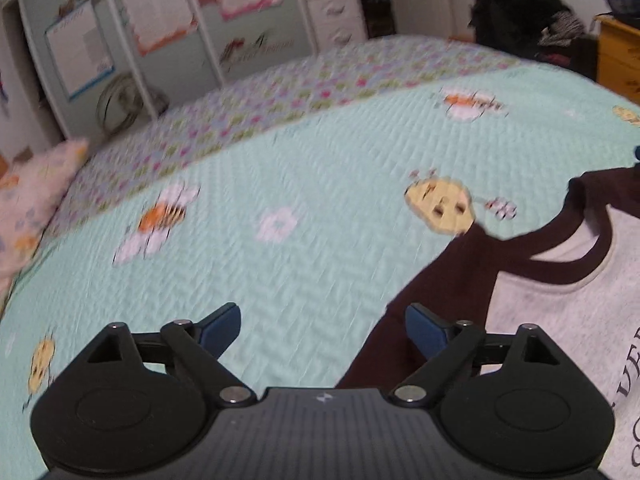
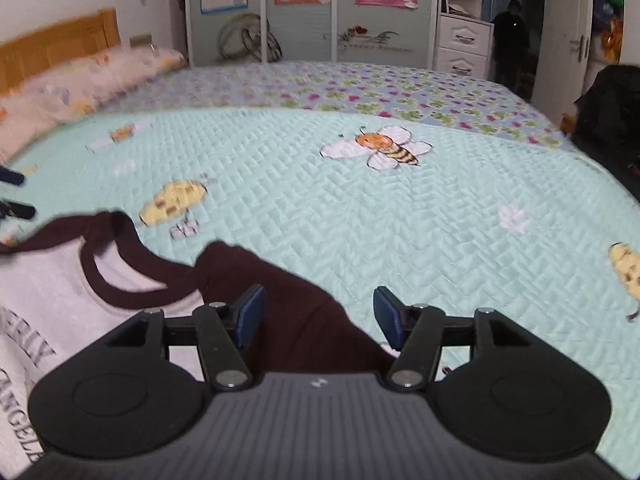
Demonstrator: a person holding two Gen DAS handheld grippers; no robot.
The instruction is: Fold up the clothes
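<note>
A bedroom, with a wide bed [image 2: 360, 208] covered by a pale mint quilted spread printed with bees, hives and small flowers, and a band of flowered fabric along its far edge; behind it stand wardrobe doors [image 2: 304, 12] with paper sheets stuck on them, a white chest of drawers [image 2: 464, 46], a wooden headboard [image 2: 56, 48] and a long pink pillow [image 2: 80, 80] at the head of the bed. The shirt [image 2: 52, 300], light grey with dark maroon sleeves and collar band and dark lettering across the chest, lies flat on the spread near the front edge of both views. In the right wrist view the right gripper [image 2: 318, 314] hangs over the shirt's maroon sleeve, its blue pads spread apart with nothing pinched; the sleeve cloth shows in the gap below them, and whether the pads touch it cannot be told. In the left wrist view the left gripper [image 1: 322, 328] has its jaws spread wide and holds nothing, the left pad over bare quilt and the right pad over the edge of the other maroon sleeve [image 1: 420, 292]. That view is blurred. At the far right of it a dark heap of clothes [image 1: 520, 16] sits beside a yellow wooden cabinet [image 1: 618, 56]
</note>
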